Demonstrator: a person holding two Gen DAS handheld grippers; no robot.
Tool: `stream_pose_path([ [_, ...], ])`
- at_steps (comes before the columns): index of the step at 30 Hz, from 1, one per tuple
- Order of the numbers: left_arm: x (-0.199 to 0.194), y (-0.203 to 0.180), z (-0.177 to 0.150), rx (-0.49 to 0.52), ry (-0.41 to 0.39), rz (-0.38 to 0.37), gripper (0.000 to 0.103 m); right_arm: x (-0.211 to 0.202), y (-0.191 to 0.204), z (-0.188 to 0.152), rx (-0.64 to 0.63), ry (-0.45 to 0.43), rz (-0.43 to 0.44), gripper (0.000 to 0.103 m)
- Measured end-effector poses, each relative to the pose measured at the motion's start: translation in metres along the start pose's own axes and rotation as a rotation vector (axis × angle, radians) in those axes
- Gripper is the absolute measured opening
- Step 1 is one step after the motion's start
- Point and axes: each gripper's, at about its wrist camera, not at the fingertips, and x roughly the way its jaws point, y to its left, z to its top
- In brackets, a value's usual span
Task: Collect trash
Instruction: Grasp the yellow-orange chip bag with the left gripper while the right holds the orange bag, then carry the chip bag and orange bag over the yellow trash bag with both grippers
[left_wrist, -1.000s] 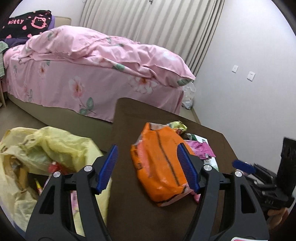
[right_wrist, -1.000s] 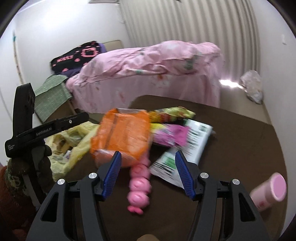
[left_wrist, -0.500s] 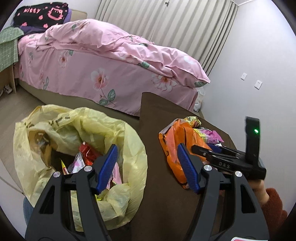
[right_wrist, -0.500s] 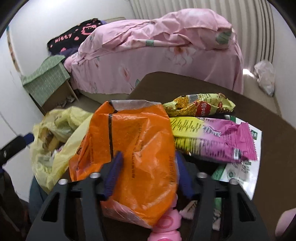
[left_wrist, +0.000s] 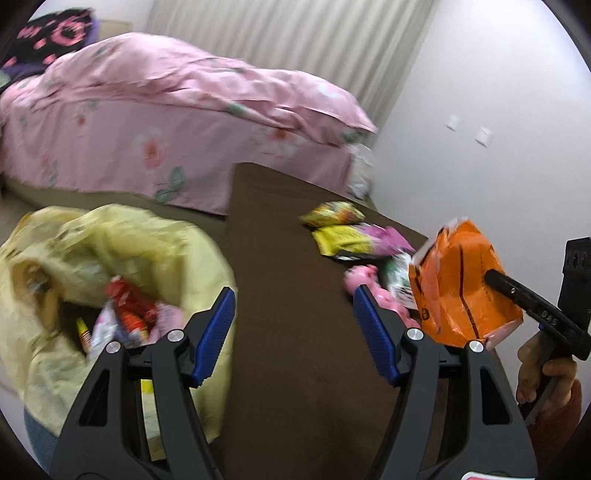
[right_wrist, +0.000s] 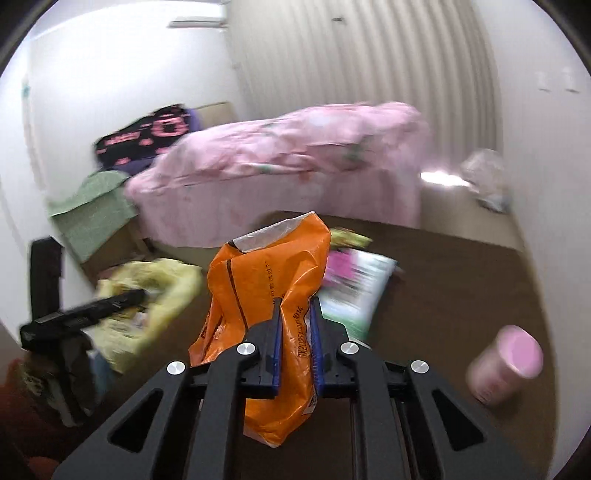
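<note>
In the left wrist view, the left hand-held gripper (left_wrist: 293, 334) stands open and empty over the brown counter (left_wrist: 280, 369); the yellow trash bag (left_wrist: 110, 254) gapes at its left, wrappers inside; at the right, the orange bag (left_wrist: 461, 284) hangs lifted above the counter, with snack packets (left_wrist: 347, 232) farther off. In the right wrist view, the right hand-held gripper (right_wrist: 293, 328) is clamped on the orange bag (right_wrist: 266, 280); a pink container (right_wrist: 506, 363), blurred and seemingly tipped over, sits near right; the pink bed (right_wrist: 295, 166) lies beyond.
</note>
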Motion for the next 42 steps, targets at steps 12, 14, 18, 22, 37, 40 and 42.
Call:
stream_pose_path([
  [12,0.129,-0.067,0.075,0.363,0.073,-0.052,0.063,-0.020,-0.049,-0.077,0.162,0.047,-0.053,0.013],
  [14,0.163,-0.062,0.088,0.321,0.123,-0.023,0.063,-0.023,-0.052,-0.085,0.191,0.050,-0.040,0.013],
  [18,0.210,-0.049,0.096,0.216,0.251,0.002,0.063,-0.023,-0.057,-0.092,0.203,0.061,-0.036,0.013],
  [22,0.226,-0.038,0.094,0.136,0.330,0.001,0.041,-0.023,-0.058,-0.093,0.203,0.056,-0.027,0.013],
  [37,0.062,-0.055,0.052,0.113,0.094,-0.006,0.034,-0.035,-0.051,-0.085,0.162,0.020,-0.070,0.013],
  [40,0.045,-0.055,0.021,0.111,0.128,0.002,0.034,-0.040,-0.043,-0.074,0.112,0.001,-0.094,0.013],
  [42,0.039,-0.056,0.003,0.119,0.144,0.020,0.035,-0.040,-0.037,-0.066,0.067,-0.001,-0.117,0.013],
])
